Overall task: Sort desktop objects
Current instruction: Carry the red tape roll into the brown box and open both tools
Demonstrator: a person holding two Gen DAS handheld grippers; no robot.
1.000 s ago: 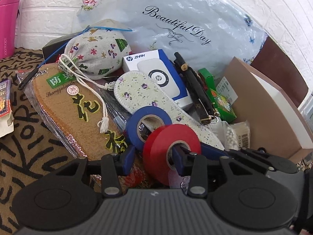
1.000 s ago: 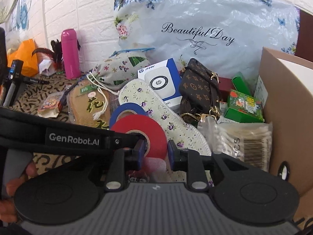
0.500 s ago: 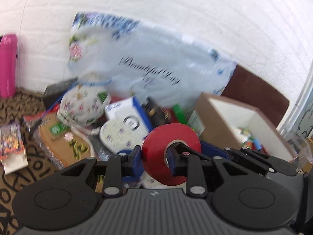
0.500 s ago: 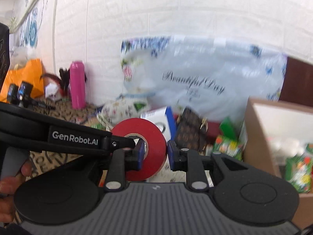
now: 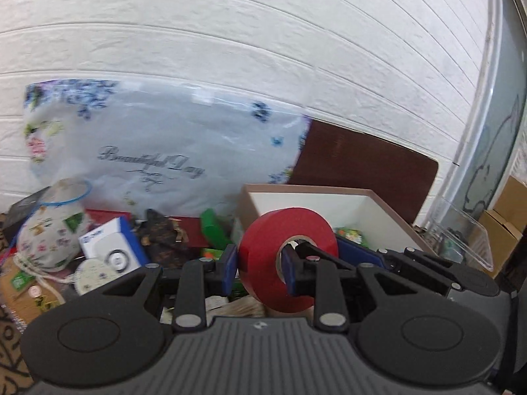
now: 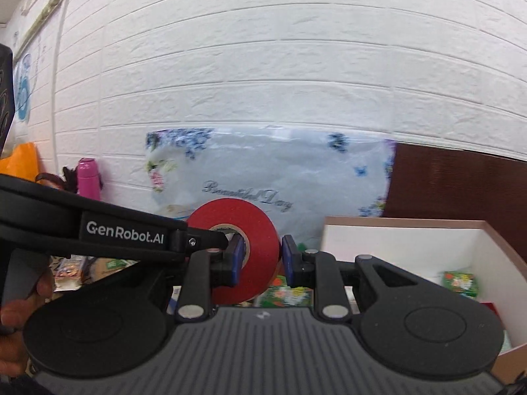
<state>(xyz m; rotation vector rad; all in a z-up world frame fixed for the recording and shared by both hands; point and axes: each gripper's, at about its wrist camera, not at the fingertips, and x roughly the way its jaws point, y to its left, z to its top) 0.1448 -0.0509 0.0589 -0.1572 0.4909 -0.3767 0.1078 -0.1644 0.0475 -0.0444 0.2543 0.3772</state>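
left tongs clamp red tape roll | right tongs agape around it | box rim just beyond

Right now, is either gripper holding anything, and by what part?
The left gripper holds the red tape roll by its ring wall, one finger through the core. The right gripper appears open and empty.

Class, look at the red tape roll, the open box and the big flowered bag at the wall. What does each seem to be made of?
Red tape roll: probably matte vinyl tape, smooth and evenly red, wound on a pale, likely cardboard core.
Open box: probably cardboard, with thin stiff walls, brown outside and white inside.
Flowered bag: thin glossy plastic film, wrinkled and shiny.
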